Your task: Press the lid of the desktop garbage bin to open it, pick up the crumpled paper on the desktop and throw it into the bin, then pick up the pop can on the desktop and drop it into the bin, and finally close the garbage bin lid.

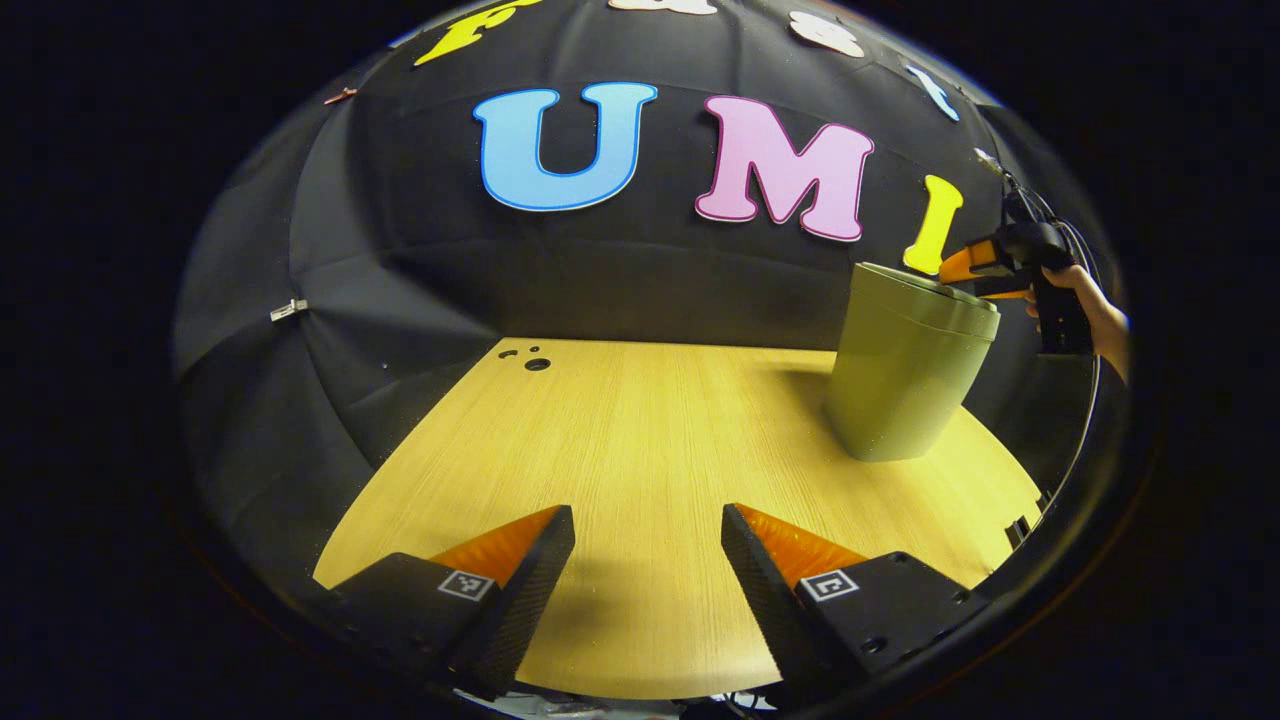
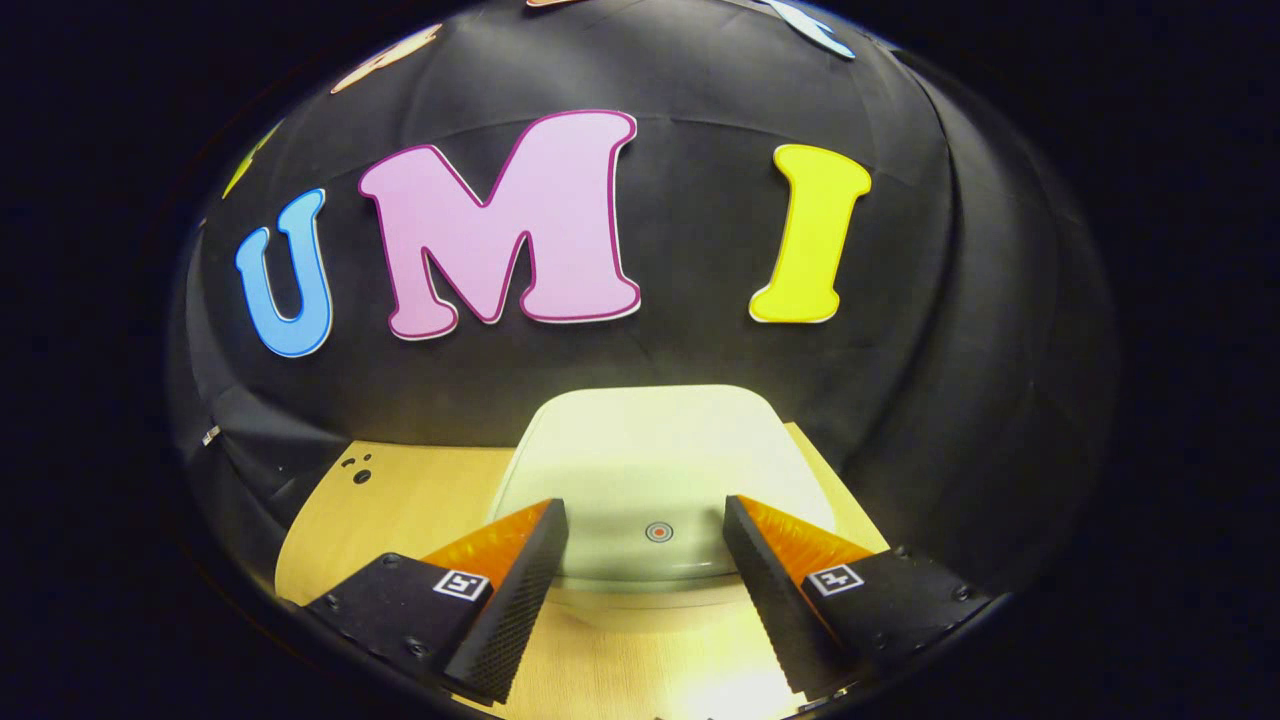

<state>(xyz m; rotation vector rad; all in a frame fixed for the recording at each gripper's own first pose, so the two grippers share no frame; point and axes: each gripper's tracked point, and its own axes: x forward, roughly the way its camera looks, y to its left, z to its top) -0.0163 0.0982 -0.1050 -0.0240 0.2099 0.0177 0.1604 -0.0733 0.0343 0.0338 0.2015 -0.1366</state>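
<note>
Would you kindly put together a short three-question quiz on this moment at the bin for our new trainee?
1. True or false: the lid of the garbage bin lies flat and shut.
2. Which gripper is up at the bin's top edge? A) the left gripper B) the right gripper
3. Fill in: in the right gripper view, the small round mark on the lid sits ___ that gripper's two fingers.

Key
1. True; no gap shows under the lid.
2. B; the left gripper view shows it beside the lid, held by a hand, while the left one stands open over the wooden desktop.
3. Between.
</note>
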